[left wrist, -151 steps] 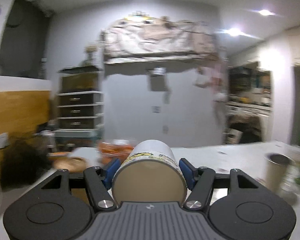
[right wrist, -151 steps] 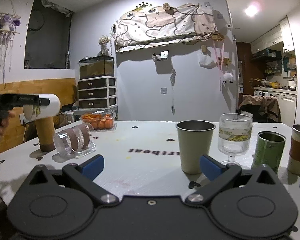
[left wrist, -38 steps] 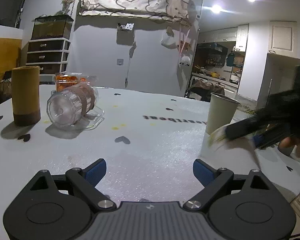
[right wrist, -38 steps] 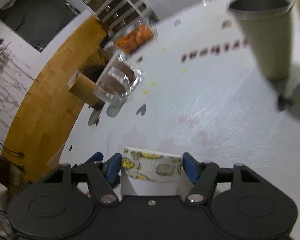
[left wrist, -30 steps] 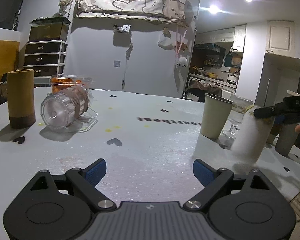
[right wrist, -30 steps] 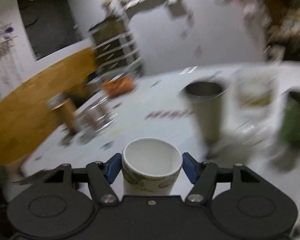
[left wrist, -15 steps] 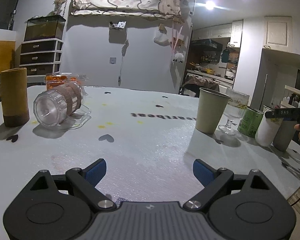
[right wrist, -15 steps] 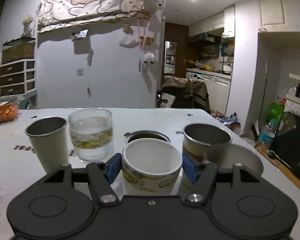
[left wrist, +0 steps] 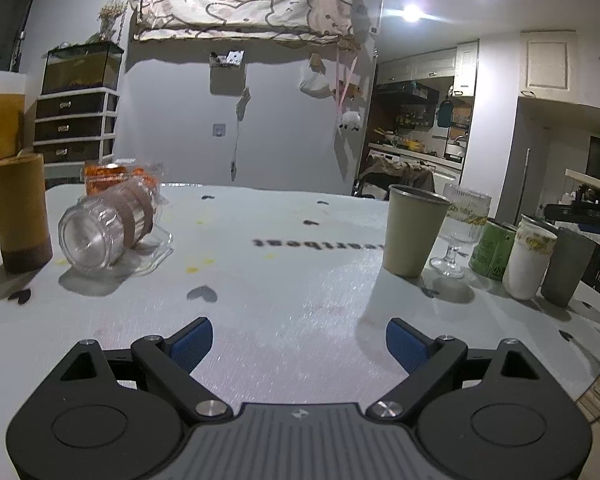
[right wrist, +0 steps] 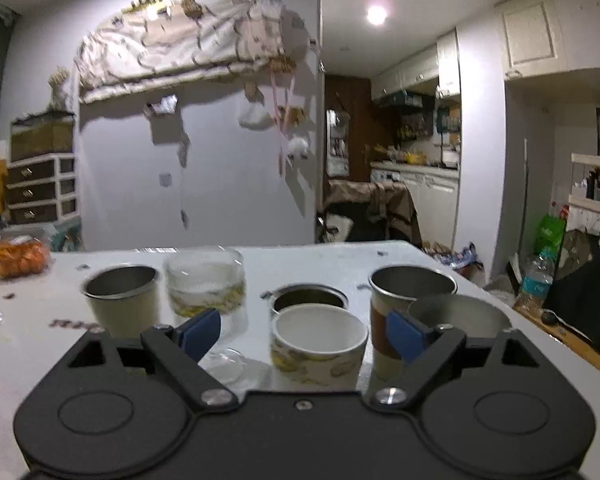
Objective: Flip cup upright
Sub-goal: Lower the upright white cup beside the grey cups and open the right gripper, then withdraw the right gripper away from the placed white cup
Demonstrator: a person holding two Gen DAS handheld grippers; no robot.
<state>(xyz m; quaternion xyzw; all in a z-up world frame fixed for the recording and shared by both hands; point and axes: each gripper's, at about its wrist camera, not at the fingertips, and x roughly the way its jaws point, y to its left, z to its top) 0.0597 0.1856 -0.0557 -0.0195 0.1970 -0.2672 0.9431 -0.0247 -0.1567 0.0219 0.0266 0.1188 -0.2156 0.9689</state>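
The white paper cup with yellow print [right wrist: 318, 344] stands upright on the table, mouth up, among other cups at the right end. My right gripper [right wrist: 304, 330] is open, its blue pads [right wrist: 201, 333] spread clear of the cup on both sides. The same cup shows in the left wrist view [left wrist: 530, 257] at the far right. My left gripper [left wrist: 298, 344] is open and empty, low over the near table. A clear glass jar with brown bands [left wrist: 108, 229] lies on its side at the left.
A brown cylinder cup [left wrist: 20, 212] stands at far left. A beige metal cup [left wrist: 414, 235], a stemmed glass [left wrist: 460, 232], a green can [left wrist: 494, 249] and a grey cup [left wrist: 564, 266] stand around the paper cup. A tub of oranges [left wrist: 116, 174] sits behind the jar.
My right gripper has opened and let go of the white paper cup, which now stands on the table. The left gripper has hardly moved.
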